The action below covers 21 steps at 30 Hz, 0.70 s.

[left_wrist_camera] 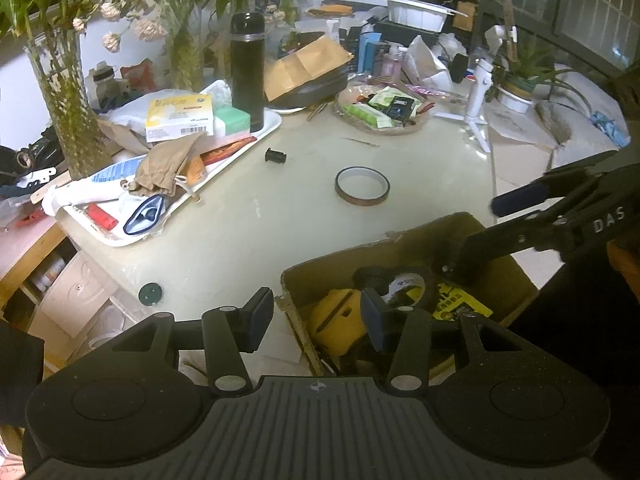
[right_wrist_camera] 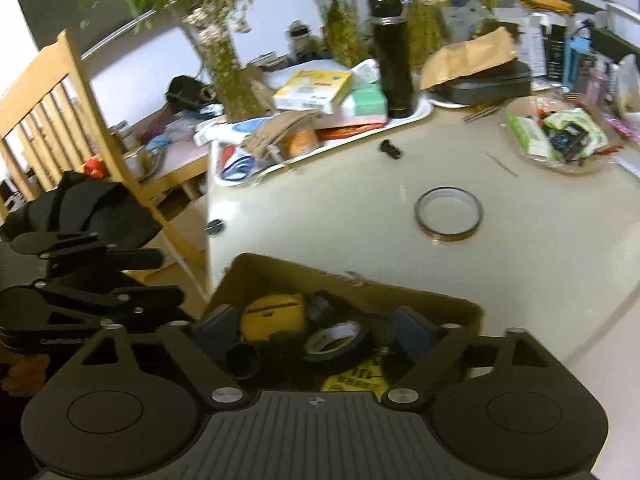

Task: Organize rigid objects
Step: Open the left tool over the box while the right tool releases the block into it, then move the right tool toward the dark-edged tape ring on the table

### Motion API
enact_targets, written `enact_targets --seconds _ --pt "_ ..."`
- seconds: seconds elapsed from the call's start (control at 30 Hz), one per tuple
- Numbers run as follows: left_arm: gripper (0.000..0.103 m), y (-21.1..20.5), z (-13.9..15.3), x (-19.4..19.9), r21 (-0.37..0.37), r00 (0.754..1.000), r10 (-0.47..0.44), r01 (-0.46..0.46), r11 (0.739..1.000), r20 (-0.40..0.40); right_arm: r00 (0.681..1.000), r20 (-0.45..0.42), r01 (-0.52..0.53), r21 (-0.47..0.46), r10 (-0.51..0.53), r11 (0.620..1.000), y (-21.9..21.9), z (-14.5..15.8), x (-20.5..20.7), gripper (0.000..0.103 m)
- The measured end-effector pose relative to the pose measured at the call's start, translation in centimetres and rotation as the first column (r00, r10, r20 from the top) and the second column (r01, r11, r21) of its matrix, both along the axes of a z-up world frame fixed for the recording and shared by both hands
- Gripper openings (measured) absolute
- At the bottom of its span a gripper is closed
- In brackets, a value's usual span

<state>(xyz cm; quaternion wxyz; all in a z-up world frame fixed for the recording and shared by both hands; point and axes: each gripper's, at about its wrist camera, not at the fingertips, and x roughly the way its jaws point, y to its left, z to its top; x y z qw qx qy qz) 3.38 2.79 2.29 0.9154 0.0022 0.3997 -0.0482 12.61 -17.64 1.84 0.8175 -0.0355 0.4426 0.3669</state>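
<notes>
The right gripper (right_wrist_camera: 316, 334) points down into the cardboard box (right_wrist_camera: 424, 300); its jaws stand wide apart with nothing pressed between the pads. Between and below them lie a black tape roll (right_wrist_camera: 338, 342), a yellow case (right_wrist_camera: 272, 318) and a short black tube (right_wrist_camera: 242, 360), all inside the box and on top of a yellow printed sheet (right_wrist_camera: 352, 376).

The left gripper (left_wrist_camera: 316, 318) straddles the near left wall of the same box (left_wrist_camera: 296, 308): one finger (left_wrist_camera: 258, 318) sits outside the wall, the other (left_wrist_camera: 376, 322) inside. The jaws are partly apart. Whether the pads press on the wall cannot be told.

Outside the box, a thin brown tape ring (left_wrist_camera: 362, 186) lies flat on the pale table (left_wrist_camera: 248, 216), well apart from the box. Farther back, a small black cylindrical part (left_wrist_camera: 276, 156) rests on the table just beside a white tray (left_wrist_camera: 272, 128). The tray carries a black flask (left_wrist_camera: 247, 66), upright, along with boxes and a beige pouch (left_wrist_camera: 168, 168). A small dark green round cap (left_wrist_camera: 150, 294) sits at the table's near left edge. A shallow dish of packets (left_wrist_camera: 380, 110) stands farther back to the right.
</notes>
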Motion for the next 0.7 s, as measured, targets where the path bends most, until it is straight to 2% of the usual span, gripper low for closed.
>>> enact_targets --seconds 0.2,0.7 --pt "0.047 0.1 -0.3 0.6 -0.014 1.000 0.016 -0.017 1.000 -0.017 0.997 0.019 0.076 -0.014 -0.076 0.997 -1.7 -0.4 0.6 0.103" --pt "0.049 -0.5 -0.1 1.8 -0.001 1.000 0.012 -0.013 1.000 -0.016 0.972 0.100 0.223 -0.087 -0.214 0.971 -3.8 -1.2 1.5 0.103"
